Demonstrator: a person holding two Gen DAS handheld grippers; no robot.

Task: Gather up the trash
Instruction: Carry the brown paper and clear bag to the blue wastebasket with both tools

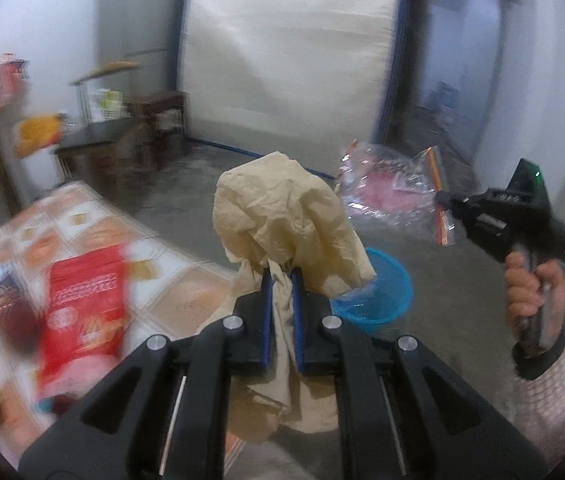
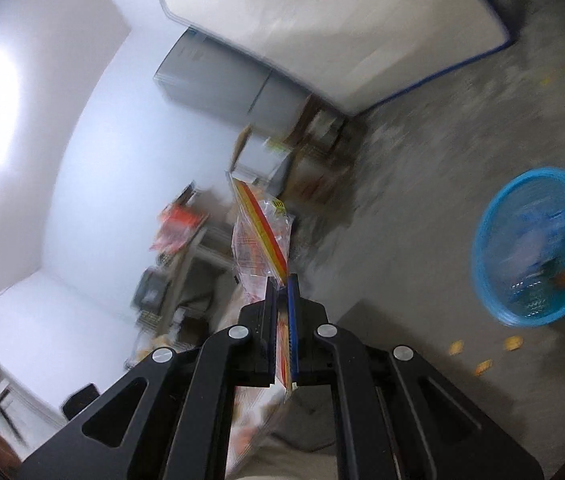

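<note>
A crumpled beige paper sheet (image 1: 286, 220), soft and creased, bulges at the centre of the left wrist view, pinched between the closed fingers of the left gripper (image 1: 281, 276). A clear, crinkly plastic bag (image 2: 260, 236) with a red-and-yellow zip strip stands at the centre of the right wrist view, clamped in the right gripper (image 2: 281, 282). A round blue mesh basket (image 2: 494, 280) sits on the grey concrete floor (image 2: 402, 208) at right. A tiled-pattern tabletop (image 1: 170, 280) carrying a red packet (image 1: 82, 304) fills the lower left of the left view.
</note>
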